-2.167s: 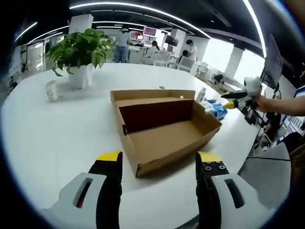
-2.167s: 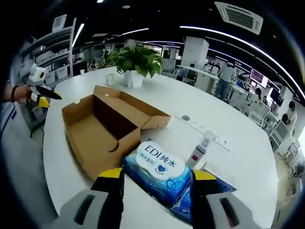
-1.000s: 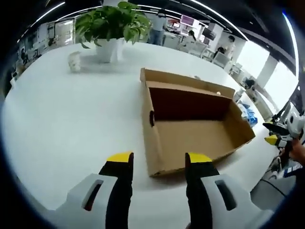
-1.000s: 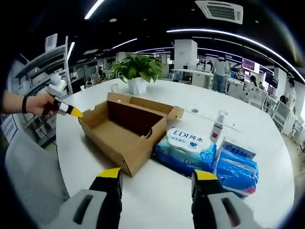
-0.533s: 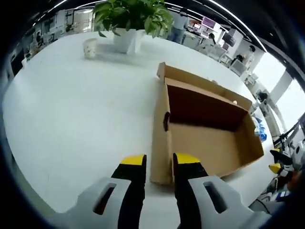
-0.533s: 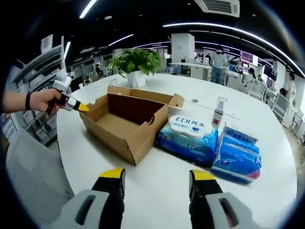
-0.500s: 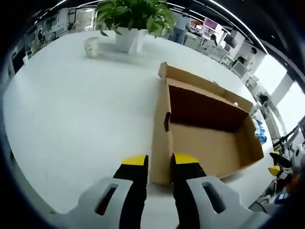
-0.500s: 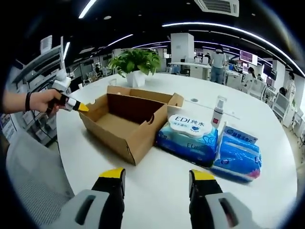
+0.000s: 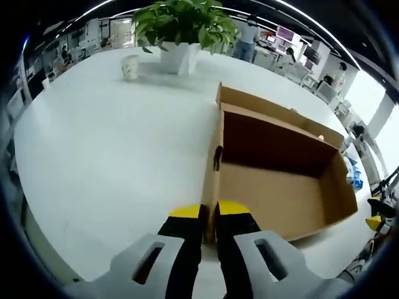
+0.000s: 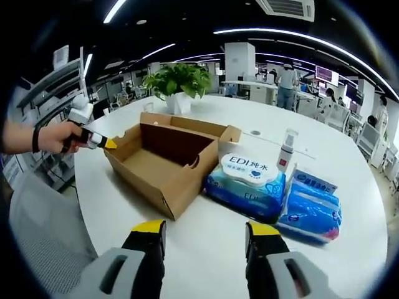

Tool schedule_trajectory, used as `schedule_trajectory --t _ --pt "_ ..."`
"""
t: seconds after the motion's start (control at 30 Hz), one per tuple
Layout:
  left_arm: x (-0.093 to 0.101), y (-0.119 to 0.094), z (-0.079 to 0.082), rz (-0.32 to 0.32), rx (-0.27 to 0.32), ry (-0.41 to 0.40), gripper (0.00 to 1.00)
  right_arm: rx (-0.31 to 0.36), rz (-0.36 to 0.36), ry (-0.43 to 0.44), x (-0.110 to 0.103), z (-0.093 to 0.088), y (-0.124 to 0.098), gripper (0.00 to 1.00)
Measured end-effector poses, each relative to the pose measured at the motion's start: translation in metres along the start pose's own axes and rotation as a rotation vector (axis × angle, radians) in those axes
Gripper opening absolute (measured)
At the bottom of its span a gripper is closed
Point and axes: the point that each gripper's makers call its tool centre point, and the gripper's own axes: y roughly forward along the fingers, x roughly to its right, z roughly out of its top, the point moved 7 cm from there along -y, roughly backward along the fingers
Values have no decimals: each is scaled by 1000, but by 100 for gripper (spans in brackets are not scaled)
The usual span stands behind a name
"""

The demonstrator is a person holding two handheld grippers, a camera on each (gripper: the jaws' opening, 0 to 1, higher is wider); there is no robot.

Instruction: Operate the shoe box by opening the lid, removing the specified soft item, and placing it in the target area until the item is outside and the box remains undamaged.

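Note:
The brown cardboard shoe box [image 9: 280, 187] lies open and empty on the white table, its lid flap folded back on the far side. My left gripper [image 9: 210, 213] is shut on the box's near end wall, which stands between the two yellow-tipped fingers. In the right gripper view a hand holds that left gripper [image 10: 93, 141] at the box's [image 10: 163, 163] left corner. A soft blue wet-wipes pack [image 10: 245, 182] lies on the table just right of the box. My right gripper [image 10: 206, 229] stands open, low over bare table, short of box and pack.
A second blue pack [image 10: 312, 205] and a small spray bottle [image 10: 287, 151] sit right of the wipes. A potted plant [image 9: 181, 28] and a paper cup [image 9: 130, 66] stand at the table's far side. The table edge [image 10: 81, 205] runs close on the left.
My left jaws have closed from wide apart onto the box's end wall. The right gripper has drawn back from the wipes pack, which now lies farther ahead.

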Motion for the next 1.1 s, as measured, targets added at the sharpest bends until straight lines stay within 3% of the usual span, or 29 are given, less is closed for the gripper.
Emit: schedule_trajectory --t 0.17,0.27,0.53,0.8,1.1 --pt "-1 0 0 -8 1 18 6 -16 -24 -15 4 8 7 40" --pt "-1 0 0 -11 1 30 6 -16 -16 -2 7 16 12 41" --pt "-2 2 1 -22 -2 37 6 18 -2 -48 14 66 36 40" --pt "-6 4 0 -51 11 32 7 1 -14 -39 25 110 74 39" --pt "-5 3 -1 -40 18 54 7 -19 -35 52 40 129 106 36"
